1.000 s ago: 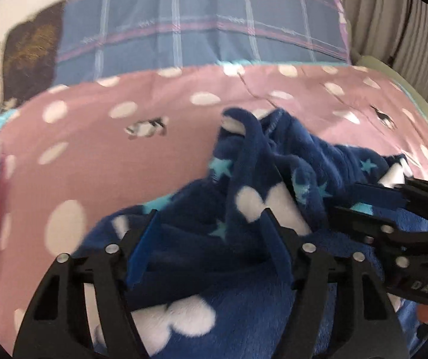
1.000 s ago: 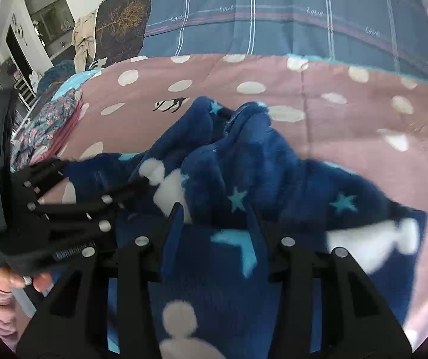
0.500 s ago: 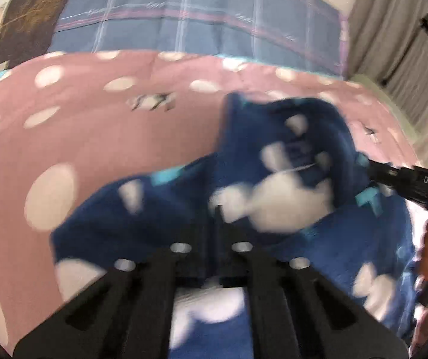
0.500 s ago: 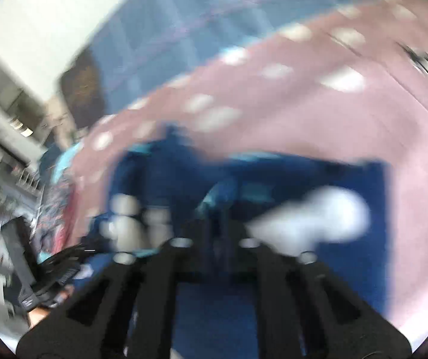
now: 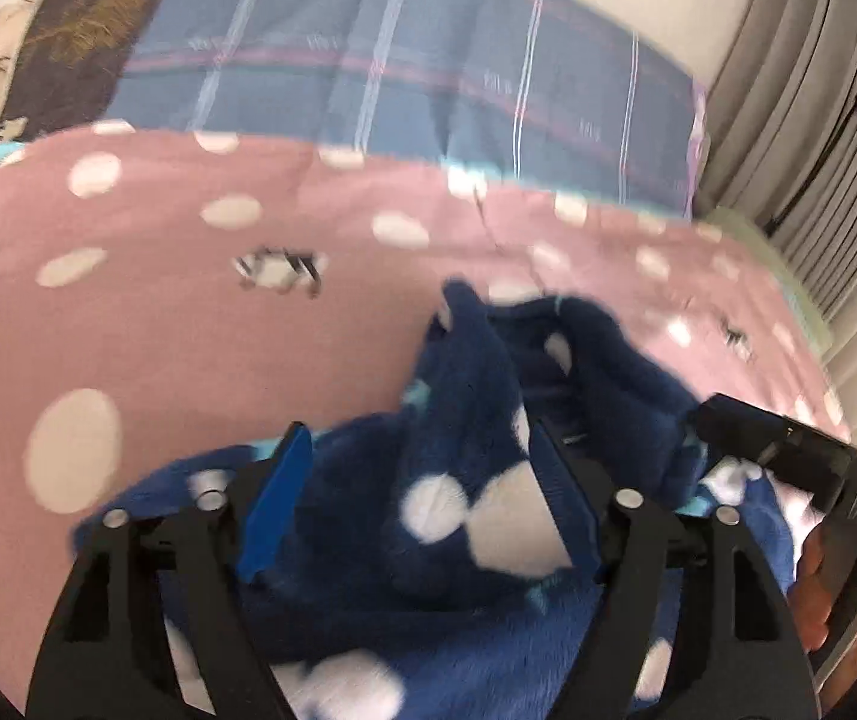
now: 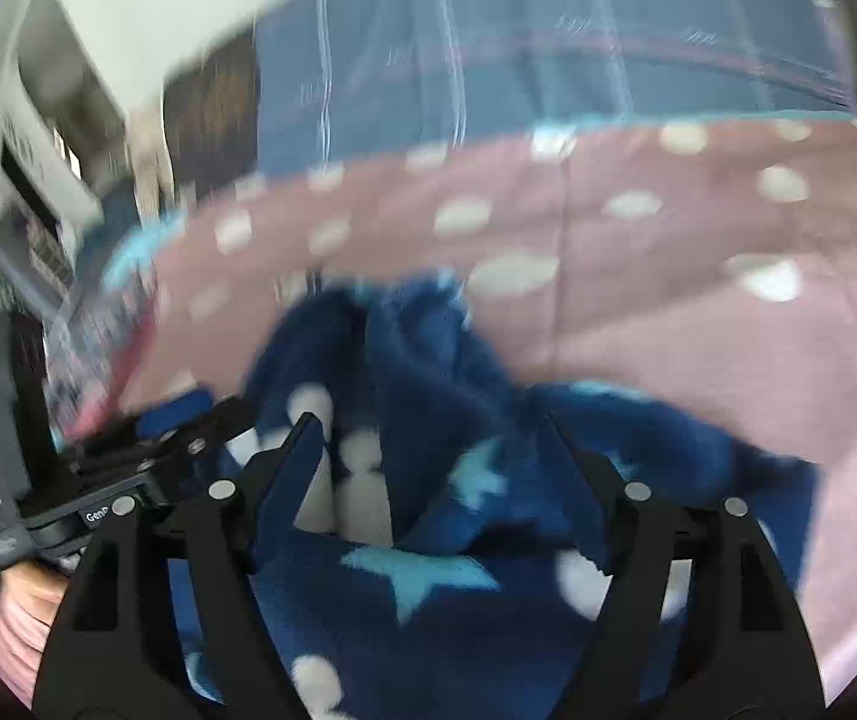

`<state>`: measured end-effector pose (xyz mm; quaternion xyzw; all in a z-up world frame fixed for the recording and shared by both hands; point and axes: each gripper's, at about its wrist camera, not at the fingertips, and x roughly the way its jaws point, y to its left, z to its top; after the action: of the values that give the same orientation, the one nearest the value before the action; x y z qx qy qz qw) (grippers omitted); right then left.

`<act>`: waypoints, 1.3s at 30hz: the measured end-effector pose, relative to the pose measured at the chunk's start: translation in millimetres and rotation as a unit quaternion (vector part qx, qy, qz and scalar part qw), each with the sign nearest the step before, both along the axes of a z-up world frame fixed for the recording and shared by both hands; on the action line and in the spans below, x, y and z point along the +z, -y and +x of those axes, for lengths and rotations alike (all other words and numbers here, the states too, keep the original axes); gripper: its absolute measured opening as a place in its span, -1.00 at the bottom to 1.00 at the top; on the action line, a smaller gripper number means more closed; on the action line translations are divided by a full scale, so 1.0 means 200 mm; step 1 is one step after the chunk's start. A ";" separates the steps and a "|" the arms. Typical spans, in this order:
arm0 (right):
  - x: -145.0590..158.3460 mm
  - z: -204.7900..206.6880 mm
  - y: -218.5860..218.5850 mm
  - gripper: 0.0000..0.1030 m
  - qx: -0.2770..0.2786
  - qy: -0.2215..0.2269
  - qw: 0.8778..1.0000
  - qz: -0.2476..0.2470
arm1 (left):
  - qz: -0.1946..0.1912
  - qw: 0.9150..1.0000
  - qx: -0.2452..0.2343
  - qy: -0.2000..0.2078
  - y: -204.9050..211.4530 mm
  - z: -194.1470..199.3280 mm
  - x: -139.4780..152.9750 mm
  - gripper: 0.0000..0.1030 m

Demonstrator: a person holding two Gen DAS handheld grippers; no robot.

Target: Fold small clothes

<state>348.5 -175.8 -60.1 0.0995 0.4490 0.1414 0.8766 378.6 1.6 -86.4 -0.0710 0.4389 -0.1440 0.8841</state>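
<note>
The pink dotted bedspread lies bare to the left of the garment and beyond it, up to the blue plaid pillow at the head of the bed. The garment, a dark blue fleece piece with white blobs and pale blue stars, sits bunched on the bedspread's near part, a ridge standing up in its middle. The left gripper and right gripper both stand spread wide over the garment, holding nothing; half a second ago both were pinched together.
</note>
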 end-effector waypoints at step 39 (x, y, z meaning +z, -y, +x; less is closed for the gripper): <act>0.06 -1.14 0.38 -0.56 -0.006 0.024 0.999 0.048 | 0.048 0.993 -0.032 0.103 -0.27 -1.01 0.28 0.29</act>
<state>120.7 -251.1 -48.3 0.1408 0.4197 0.1597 0.8824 175.9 55.4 -30.8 0.0010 0.3535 -0.1577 0.9221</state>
